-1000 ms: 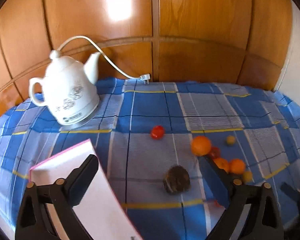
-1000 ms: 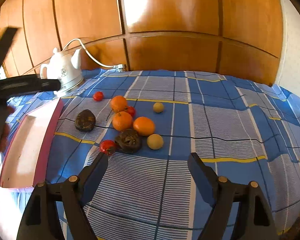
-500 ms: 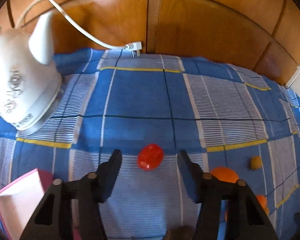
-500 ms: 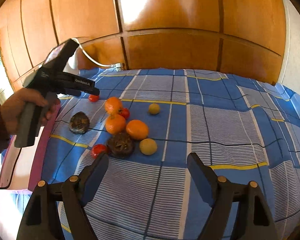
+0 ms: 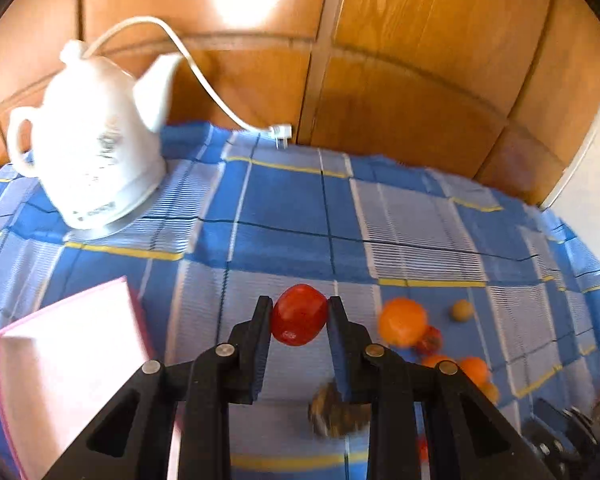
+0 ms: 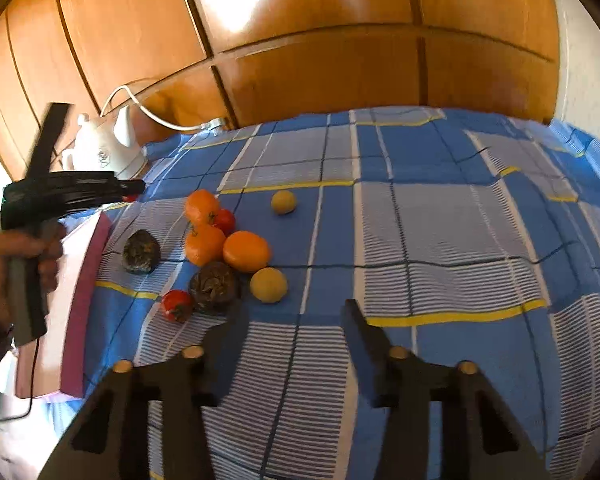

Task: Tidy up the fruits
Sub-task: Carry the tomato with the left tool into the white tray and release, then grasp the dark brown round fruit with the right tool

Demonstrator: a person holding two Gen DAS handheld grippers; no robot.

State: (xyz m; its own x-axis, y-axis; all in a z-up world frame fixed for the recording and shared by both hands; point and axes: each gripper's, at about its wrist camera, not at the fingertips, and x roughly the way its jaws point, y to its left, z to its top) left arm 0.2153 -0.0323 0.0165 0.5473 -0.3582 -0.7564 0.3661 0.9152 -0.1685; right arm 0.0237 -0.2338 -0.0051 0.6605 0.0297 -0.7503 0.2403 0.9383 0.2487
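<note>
My left gripper is shut on a red tomato, held a little above the blue checked cloth. In the right wrist view a hand holds that left gripper beside the pink-edged white box. The other fruits lie in a cluster: oranges, a red tomato, two dark brown fruits and two yellow ones. My right gripper hovers just in front of the cluster, its jaws closing with nothing between them.
A white kettle stands at the back left, and its cable and plug lie along the wooden wall. The pink-edged box sits at the cloth's left front. The right half of the cloth is bare.
The left gripper went forward to the lone red tomato, closed on it and drew back with it. The right gripper's jaws have narrowed, and it has edged closer to the fruits.
</note>
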